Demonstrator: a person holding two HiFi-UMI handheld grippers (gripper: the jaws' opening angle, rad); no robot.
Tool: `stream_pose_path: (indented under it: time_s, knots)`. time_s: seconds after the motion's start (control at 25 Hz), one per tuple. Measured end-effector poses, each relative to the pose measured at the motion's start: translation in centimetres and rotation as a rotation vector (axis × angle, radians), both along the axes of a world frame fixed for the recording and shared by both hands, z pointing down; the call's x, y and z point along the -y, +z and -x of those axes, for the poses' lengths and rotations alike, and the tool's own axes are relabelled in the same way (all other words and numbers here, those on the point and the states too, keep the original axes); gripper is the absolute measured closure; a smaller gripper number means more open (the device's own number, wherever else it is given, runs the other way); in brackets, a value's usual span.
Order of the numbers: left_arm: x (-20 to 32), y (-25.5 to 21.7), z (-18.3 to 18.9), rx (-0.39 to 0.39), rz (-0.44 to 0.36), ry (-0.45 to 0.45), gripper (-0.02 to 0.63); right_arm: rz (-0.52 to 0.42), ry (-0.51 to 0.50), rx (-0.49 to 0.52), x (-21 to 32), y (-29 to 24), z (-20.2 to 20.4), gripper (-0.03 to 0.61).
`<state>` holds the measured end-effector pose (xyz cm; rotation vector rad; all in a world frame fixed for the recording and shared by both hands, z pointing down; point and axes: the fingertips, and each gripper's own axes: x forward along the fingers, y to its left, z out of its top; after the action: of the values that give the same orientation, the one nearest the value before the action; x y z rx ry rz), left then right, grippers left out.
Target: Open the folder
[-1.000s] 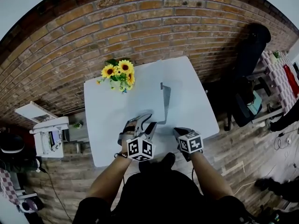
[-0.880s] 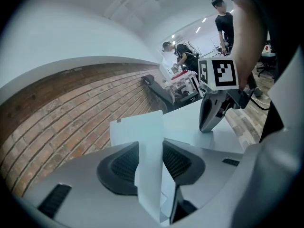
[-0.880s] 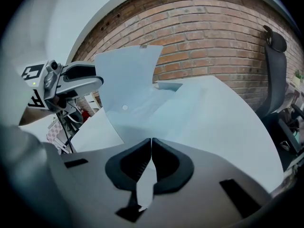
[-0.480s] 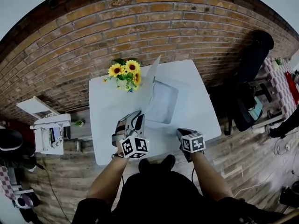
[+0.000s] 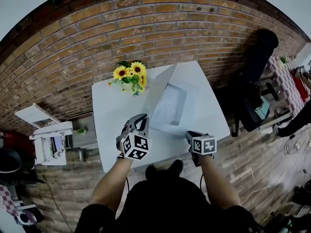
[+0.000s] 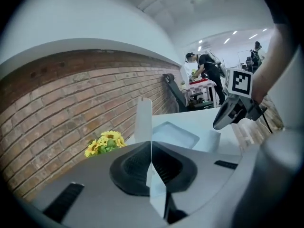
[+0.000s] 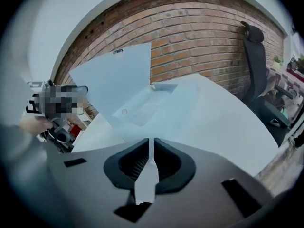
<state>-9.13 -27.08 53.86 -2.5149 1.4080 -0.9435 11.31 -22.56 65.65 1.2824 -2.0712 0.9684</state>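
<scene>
A person is standing at a white table (image 5: 111, 130) holding 2 grippers. The left gripper (image 5: 141, 124) is pinching shut on the raised, tilting front cover of a pale folder (image 5: 171, 102). The right gripper (image 5: 191, 135) is clamping shut on the folder's near edge, whose lower half is lying on the table. Sunflowers (image 5: 129, 76) are sitting just beside it.

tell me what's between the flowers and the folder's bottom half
The folder's raised cover, pinched in the left gripper, stands between the flowers and the bottom half. The left gripper view shows it edge-on; the head view agrees.
</scene>
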Motion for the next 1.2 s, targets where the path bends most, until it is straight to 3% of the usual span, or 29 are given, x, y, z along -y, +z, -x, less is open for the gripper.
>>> stream_pose_path:
  time_s: [0.28,0.6,1.04,1.2]
  knots:
    - [-2.4,-0.1,-2.6,0.007,-0.041,0.157,0.594,-0.053,0.06,-0.005,-1.5,-0.9,0.0,0.506]
    - [-3.1,-0.5,-7.1,0.036,-0.052,0.246,0.594,-0.036,0.058,0.006,-2.4,-0.2,-1.8,0.482]
    - [-4.3,-2.1,-16.0,-0.09,0.003,0.233,0.592,-0.021,0.049,0.022,-2.9,0.4,-8.2,0.465]
    - [-4.8,-2.5,-16.5,-0.187,0.035,0.159,0.592,-0.023,0.055,0.014,-3.4,0.8,-10.2,0.468]
